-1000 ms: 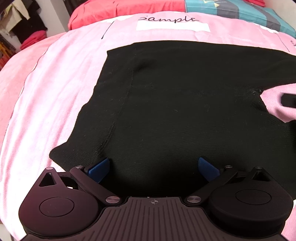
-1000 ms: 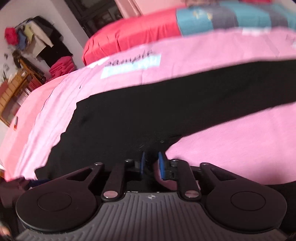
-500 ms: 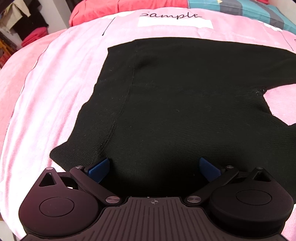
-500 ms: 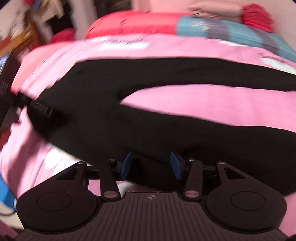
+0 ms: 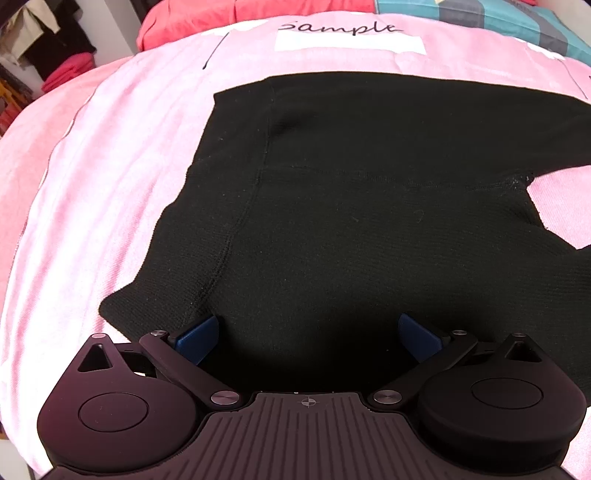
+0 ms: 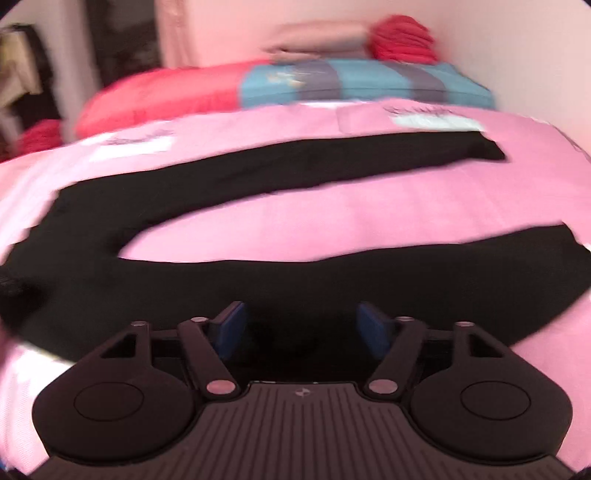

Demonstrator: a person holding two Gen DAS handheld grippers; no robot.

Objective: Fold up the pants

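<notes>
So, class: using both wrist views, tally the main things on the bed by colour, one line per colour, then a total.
Black: 1, the pants
Pink: 1, the bedspread
Red: 1, the pillow
Teal and grey striped: 1, the second pillow
Total: 4

handwritten "sample" (image 5: 338, 27) above white label (image 5: 349, 43), pink sheet (image 5: 110, 166)

Matt black knitted pants (image 5: 369, 206) lie on a soft pink cloth bedsheet (image 5: 110, 166), faintly streaked.
</notes>
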